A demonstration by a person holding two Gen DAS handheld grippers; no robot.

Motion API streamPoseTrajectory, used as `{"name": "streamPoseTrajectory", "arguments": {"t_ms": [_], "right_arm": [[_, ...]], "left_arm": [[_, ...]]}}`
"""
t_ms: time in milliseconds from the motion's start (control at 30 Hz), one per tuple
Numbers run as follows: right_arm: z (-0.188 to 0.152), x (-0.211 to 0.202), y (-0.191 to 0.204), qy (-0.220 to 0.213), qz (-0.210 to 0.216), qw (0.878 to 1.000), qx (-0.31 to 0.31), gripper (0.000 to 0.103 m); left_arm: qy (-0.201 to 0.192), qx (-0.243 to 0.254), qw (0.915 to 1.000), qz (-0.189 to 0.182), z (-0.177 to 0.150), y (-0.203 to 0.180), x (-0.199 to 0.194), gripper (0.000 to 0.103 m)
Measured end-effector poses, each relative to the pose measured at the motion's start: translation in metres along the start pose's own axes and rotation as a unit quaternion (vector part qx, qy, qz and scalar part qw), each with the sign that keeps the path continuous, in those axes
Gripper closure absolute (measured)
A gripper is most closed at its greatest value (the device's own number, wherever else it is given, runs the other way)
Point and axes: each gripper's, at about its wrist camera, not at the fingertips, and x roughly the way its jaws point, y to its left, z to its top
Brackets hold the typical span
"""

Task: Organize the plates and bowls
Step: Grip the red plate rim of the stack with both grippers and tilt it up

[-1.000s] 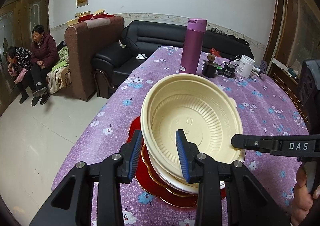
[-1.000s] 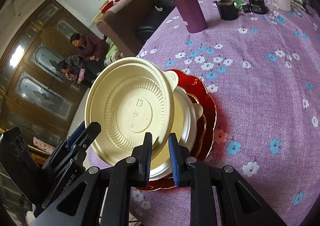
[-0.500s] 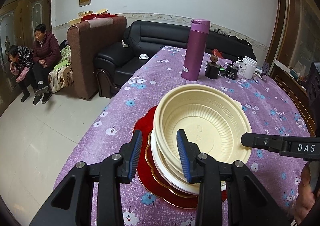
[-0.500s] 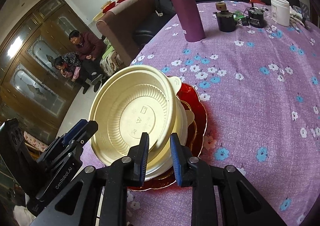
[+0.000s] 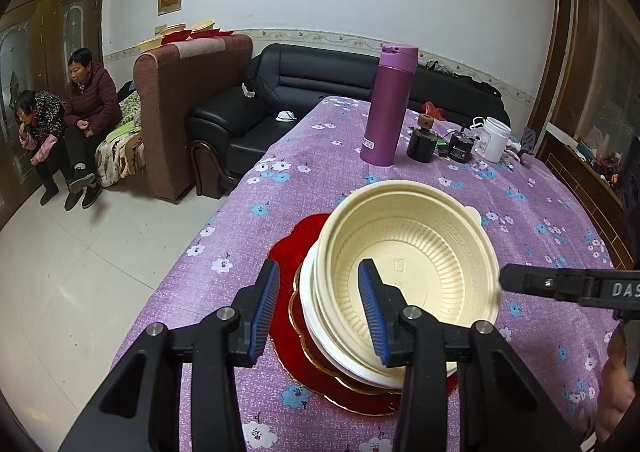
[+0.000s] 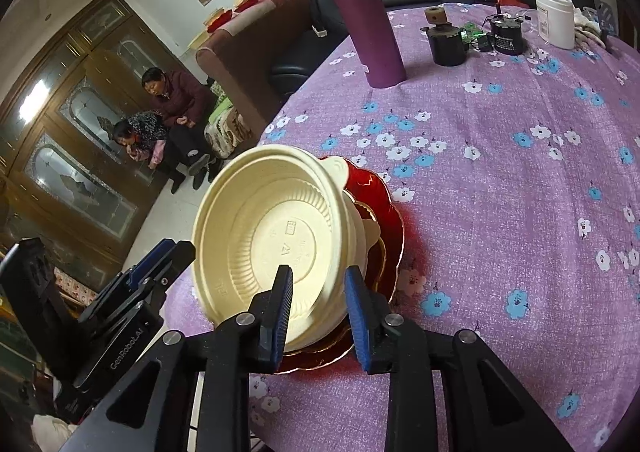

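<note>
Now both jaws are opening, left gripper (image 5: 318, 306) and right gripper (image 6: 320, 314) straddling opposite rims of the cream bowl (image 5: 412, 272), apparently releasing it nested onto the stack.

Left tongs (image 5: 318, 306): matte black plastic frame with triangular cut-outs in the arms, and round silver screw heads at the pivots. Fingers (image 5: 264, 306) are faced with blue ribbed pads. Seen from the right wrist view, the side of this unit carries white lettering "GenRobot.AI".

Right tongs (image 6: 318, 314): same build, black arms, silver screws, blue ribbed pads on the fingers (image 6: 356, 312). From the left wrist view, one black finger shows white letters "DAS".

A hand (image 5: 616, 384) shows at the frame edge; sleeve not discernible.
</note>
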Motion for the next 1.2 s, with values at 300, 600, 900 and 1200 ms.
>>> {"name": "streamPoseTrajectory", "arguments": {"t_ms": [300,600,900,1200], "right_arm": [[-0.009,-0.024,-0.033,-0.027,0.002,0.999,0.044,0.069],[-0.015,-0.017,-0.059,-0.019,-0.003,0.997,0.073,0.069],[-0.020,-0.005,-0.060,-0.007,-0.007,0.997,0.072,0.069],[-0.020,0.018,-0.055,0.006,-0.007,0.998,0.067,0.069]], "left_arm": [[0.013,-0.045,0.9983,-0.034,0.004,0.029,-0.004,0.063],[0.042,-0.075,0.9962,-0.016,-0.004,0.065,0.004,0.061],[0.089,-0.070,0.9927,-0.040,-0.020,0.061,0.031,0.061],[0.100,-0.066,0.9919,-0.042,-0.023,0.058,0.046,0.081]]}}
